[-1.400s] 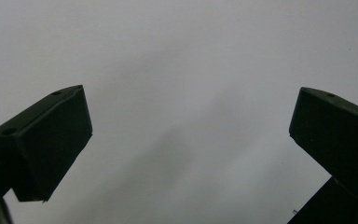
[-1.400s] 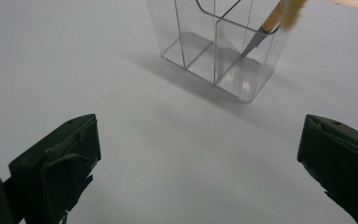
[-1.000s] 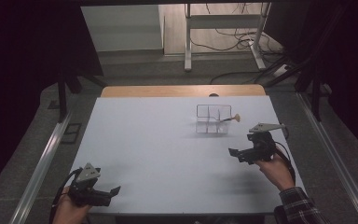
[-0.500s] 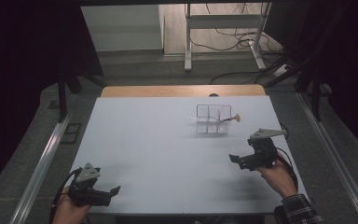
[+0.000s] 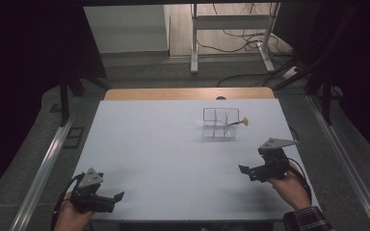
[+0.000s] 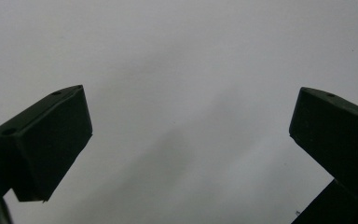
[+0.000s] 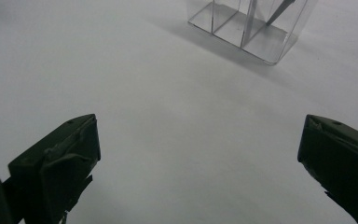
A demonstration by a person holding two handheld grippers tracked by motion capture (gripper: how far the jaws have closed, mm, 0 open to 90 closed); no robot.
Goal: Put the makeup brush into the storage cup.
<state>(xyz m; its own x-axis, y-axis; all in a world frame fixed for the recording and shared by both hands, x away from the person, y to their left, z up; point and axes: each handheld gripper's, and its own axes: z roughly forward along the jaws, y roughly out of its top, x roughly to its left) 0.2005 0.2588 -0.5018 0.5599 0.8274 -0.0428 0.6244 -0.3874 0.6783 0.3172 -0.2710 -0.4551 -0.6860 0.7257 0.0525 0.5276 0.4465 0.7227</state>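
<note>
White table (image 5: pixel 173 159); clear organizer (image 5: pixel 219 123) beyond right gripper (image 5: pixel 246 171).

A clear divided box (image 5: pixel 219 123) stands on the table (image 5: pixel 164 144) toward one o'clock from its middle, a brush (image 5: pixel 236 123) leaning in its right compartment. The right gripper (image 5: pixel 247 171) sits at four o'clock, the left gripper (image 5: pixel 117 198) at seven o'clock.

**White table, one clear box**

A flat white rectangular table (image 5: pixel 173 159) with a light wooden strip along its far edge carries a clear plastic compartmented organiser box (image 5: pixel 219 123) – far right of centre – standing directly on the surface, its base touching it.
</note>
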